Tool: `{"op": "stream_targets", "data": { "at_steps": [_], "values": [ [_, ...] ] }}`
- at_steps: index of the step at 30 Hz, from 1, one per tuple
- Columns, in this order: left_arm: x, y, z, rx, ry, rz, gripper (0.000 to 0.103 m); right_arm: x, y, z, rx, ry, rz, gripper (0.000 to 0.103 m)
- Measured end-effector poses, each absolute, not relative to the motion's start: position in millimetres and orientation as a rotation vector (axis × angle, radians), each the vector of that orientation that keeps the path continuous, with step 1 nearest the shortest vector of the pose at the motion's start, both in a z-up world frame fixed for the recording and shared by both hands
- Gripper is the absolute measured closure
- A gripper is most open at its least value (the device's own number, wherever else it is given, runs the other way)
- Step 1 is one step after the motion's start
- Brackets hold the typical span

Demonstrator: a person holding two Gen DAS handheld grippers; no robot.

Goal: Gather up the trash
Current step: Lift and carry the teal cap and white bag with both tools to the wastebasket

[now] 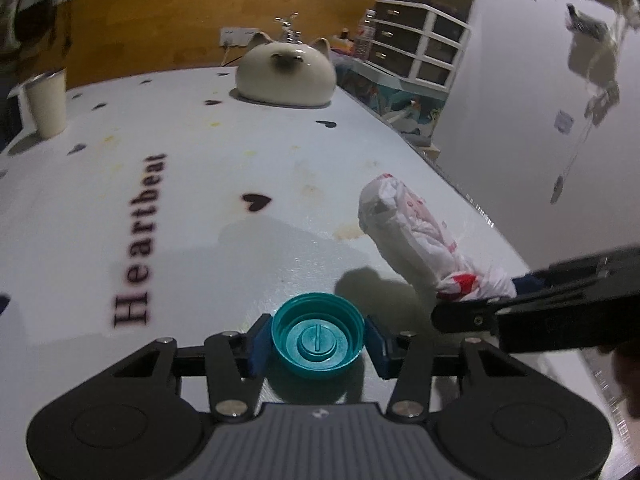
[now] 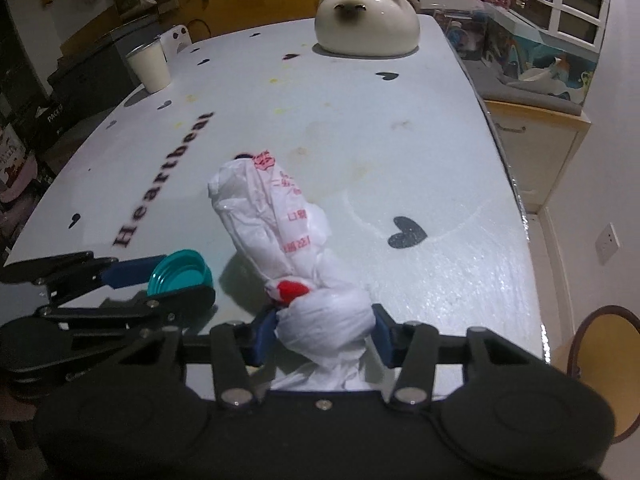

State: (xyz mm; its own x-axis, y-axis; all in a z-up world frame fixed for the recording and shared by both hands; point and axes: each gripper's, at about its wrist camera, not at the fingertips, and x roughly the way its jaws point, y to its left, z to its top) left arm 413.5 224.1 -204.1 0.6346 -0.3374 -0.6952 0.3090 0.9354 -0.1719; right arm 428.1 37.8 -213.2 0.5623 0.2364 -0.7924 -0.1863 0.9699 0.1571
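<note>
Two grippers work over a white counter (image 2: 440,160) printed with black hearts and "Heartbeat", cat-shaped ceramic (image 2: 366,26) at the far end. Left gripper (image 1: 318,340) has its jaws closed on a teal cap (image 1: 318,340); right gripper (image 2: 324,330) clamps a knotted white plastic bag (image 2: 280,220) whose far end rests on the counter. Only the right view shows the yellow stool (image 2: 600,360); the cream cup (image 1: 46,104) appears in both.
</note>
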Motion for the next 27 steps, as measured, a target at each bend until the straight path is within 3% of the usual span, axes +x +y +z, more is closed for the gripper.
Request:
{"op": "stream_targets", "data": {
  "at_steps": [27],
  "values": [
    [286,222,-86,-0.11,0.729,-0.18,0.053,303,-2,-105,0.078,0.758,0.21,0.053]
  ]
}}
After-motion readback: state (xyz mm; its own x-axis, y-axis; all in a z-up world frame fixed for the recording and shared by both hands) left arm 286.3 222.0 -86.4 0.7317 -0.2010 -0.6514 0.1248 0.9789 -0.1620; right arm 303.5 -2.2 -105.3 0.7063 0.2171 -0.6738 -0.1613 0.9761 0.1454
